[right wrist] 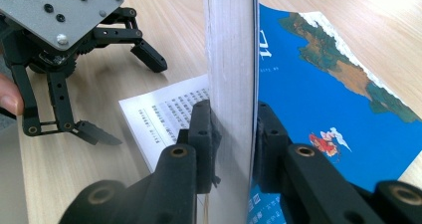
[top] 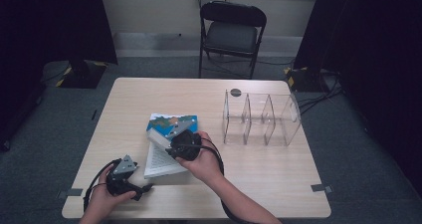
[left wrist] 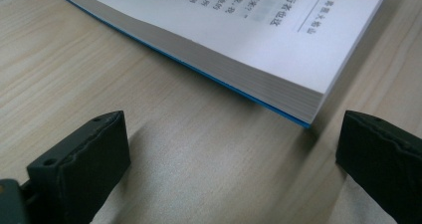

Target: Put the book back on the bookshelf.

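A paperback book with a blue picture cover (top: 171,124) lies half open on the wooden table (top: 259,169). My right gripper (top: 175,145) is shut on the front cover and a thick block of pages (right wrist: 231,50), holding them lifted on edge above the printed page (right wrist: 169,109); the blue cover (right wrist: 308,99) faces right. My left gripper (top: 142,180) rests on the table at the book's near left corner, open. Its jaws (left wrist: 231,149) stand wide apart just short of the book's corner (left wrist: 298,104), with nothing between them. In the right gripper view the left gripper (right wrist: 124,94) stands open beside the page.
A clear acrylic organiser (top: 261,117) with three compartments stands on the right half of the table, a small black disc (top: 236,92) behind it. A black folding chair (top: 231,30) stands beyond the far edge. Dark curtains hang on both sides.
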`<control>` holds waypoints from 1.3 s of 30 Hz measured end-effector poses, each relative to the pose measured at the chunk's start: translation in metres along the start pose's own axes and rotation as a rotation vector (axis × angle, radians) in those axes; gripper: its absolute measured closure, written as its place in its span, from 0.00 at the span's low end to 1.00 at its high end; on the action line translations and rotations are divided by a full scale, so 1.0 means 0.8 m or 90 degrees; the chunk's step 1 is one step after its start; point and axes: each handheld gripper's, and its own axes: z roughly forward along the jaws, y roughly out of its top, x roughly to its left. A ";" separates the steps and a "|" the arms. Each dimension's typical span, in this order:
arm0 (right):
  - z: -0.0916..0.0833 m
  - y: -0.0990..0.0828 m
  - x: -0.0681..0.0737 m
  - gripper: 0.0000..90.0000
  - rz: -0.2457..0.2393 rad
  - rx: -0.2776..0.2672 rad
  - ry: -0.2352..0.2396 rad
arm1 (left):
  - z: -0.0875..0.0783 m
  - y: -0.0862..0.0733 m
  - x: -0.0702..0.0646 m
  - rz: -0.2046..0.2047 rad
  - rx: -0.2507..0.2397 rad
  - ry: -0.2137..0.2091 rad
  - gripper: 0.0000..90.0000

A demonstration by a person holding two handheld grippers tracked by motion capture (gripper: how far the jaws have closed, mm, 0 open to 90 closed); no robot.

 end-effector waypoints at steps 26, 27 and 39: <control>-0.004 0.006 0.002 0.83 0.009 0.003 -0.005 | 0.001 0.004 -0.004 -0.009 -0.025 0.015 0.18; -0.004 0.006 0.002 0.83 0.007 0.000 -0.003 | 0.001 0.004 -0.004 -0.010 -0.026 0.015 0.18; -0.006 0.007 0.000 0.83 0.008 -0.005 -0.004 | 0.002 0.008 -0.009 -0.015 -0.032 0.017 0.34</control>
